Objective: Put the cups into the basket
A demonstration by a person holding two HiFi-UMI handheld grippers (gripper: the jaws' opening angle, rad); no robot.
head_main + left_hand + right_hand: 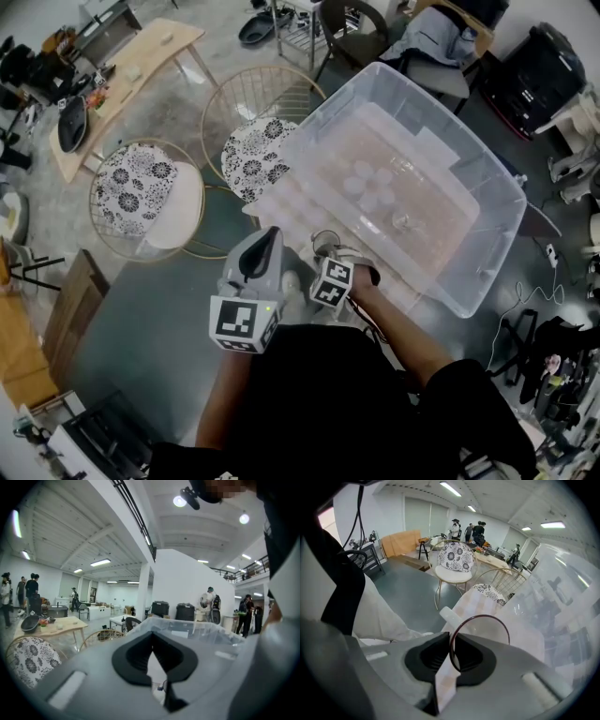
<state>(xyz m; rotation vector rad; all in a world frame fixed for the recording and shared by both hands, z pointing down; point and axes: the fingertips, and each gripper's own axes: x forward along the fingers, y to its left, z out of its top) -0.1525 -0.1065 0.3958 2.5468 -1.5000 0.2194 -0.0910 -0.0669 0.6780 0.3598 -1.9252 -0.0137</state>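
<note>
The right gripper (451,644) is pinching a clear cup (480,632) by only a thin stretch of its dark rim, right at the near wall of the clear basket (487,202). I'm thinking the cup could be slipping free or knocking that wall on the way over, or coming down on the cups (367,183) already lying inside. Its jaws are standing nearly together, clamping the rim, while the left gripper (151,648) is idling alongside, jaws together and holding nothing.
</note>
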